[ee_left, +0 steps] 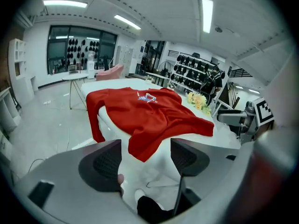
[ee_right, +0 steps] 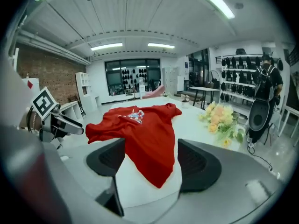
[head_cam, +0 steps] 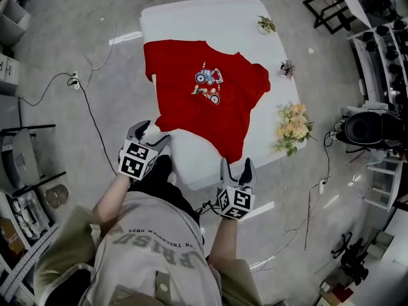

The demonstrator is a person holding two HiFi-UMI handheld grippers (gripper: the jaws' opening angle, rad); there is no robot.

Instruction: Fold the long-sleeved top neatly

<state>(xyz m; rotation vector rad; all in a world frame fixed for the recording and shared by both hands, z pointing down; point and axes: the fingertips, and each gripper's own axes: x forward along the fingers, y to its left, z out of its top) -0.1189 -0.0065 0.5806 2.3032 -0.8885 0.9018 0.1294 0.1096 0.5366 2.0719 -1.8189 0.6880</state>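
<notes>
Bright, even light comes from long ceiling tubes, casting only soft shadows and leaving pale glare streaks on the grey floor. Both gripper views bulge like a fisheye inside black corners (blurred nearest the lens), and the head view curves at its edges.

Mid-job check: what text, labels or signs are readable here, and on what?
"THE CHOSEN ONES": person's grey shirt, upside down in the head view.
Larger letters beneath: creased, unreadable.
Picture on the red top: any lettering too small.
Marker cubes on left claw and right claw: square codes, no words.
</notes>
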